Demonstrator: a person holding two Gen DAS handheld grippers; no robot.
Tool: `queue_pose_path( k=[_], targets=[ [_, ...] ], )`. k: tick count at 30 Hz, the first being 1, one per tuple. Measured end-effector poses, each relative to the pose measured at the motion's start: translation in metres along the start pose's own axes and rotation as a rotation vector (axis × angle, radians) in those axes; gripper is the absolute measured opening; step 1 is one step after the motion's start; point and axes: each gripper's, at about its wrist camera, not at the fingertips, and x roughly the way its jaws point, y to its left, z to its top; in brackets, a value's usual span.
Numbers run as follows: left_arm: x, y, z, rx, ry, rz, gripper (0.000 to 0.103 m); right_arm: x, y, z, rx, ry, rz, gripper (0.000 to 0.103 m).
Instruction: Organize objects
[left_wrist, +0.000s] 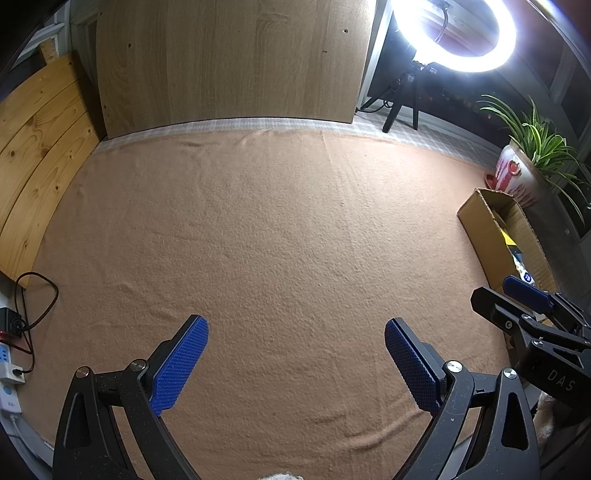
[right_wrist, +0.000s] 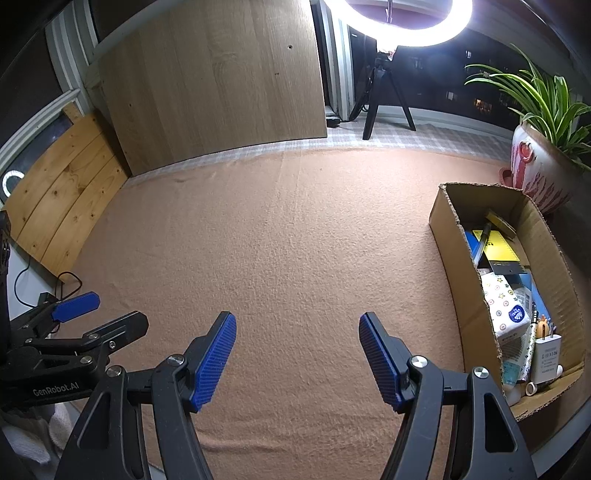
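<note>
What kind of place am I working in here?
Probably a home balcony or sunroom at night: blanket-covered table, potted spider plant by dark windows, ring light on a tripod.

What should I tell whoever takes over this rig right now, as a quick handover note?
Left gripper: open, empty, above the tan cloth.
Right gripper: open, empty, beside the cardboard box.
Things: tissue pack, white charger, yellow booklet and other small items lie inside the box.
Done: no loose items show on the cloth.
Left: apparently nothing; check outside the views.
</note>
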Motion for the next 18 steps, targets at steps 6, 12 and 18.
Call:
queue_pose_path(
  k=[6,12,18],
  targets=[
    [0.0007,0.0007,0.0002,0.000,0.000,0.000,0.098,0.0007,-0.0003,0.0002,0.001,0.001,0.000,0.065],
    [0.0015,0.0016,0.0008,0.000,0.002,0.000,0.098,0.0019,-0.0012,0.0003,0.003,0.003,-0.001,0.065],
    [0.0026,0.0042,0.0003,-0.002,0.003,0.000,0.098,0.0034,-0.0025,0.0000,0.003,0.005,0.000,0.065]
  ],
)
